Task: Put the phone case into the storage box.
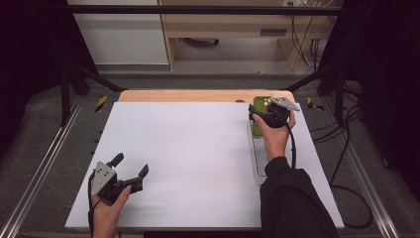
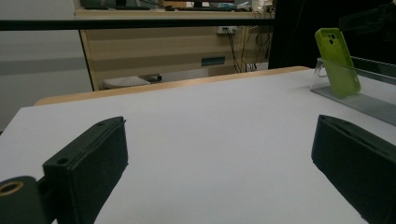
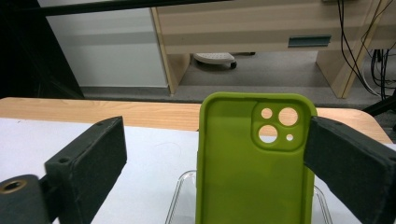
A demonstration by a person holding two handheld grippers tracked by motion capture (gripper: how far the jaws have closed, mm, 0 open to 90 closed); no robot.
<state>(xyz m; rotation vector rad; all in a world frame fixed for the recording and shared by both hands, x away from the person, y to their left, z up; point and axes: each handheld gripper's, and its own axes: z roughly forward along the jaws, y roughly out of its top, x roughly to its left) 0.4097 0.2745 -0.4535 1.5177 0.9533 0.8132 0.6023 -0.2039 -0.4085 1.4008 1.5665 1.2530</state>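
Right tongs (image 3: 215, 154) are standing released around the upright lime-green silicone phone case (image 3: 252, 163), right of centre, in its clear plastic rack (image 1: 258, 158); left tongs (image 1: 130, 166), also released, are resting well apart, lower left.

Table (image 1: 198, 163): the stand (image 1: 258, 161) lay along its right side, running from near to far, with the case (image 1: 258, 116) propped upright at the stand's far end, near the table's far right corner. Right gripper (image 1: 265, 116): over the stand's far end, directly before the case, which stood between its parted jaws, close against the right one and apart from the left in the right gripper view. Left gripper (image 1: 131, 166): at the near left of the table, well apart from case and stand, which lay ahead and to its right; a desk (image 1: 233, 29) stood on the floor beyond the table's far edge.
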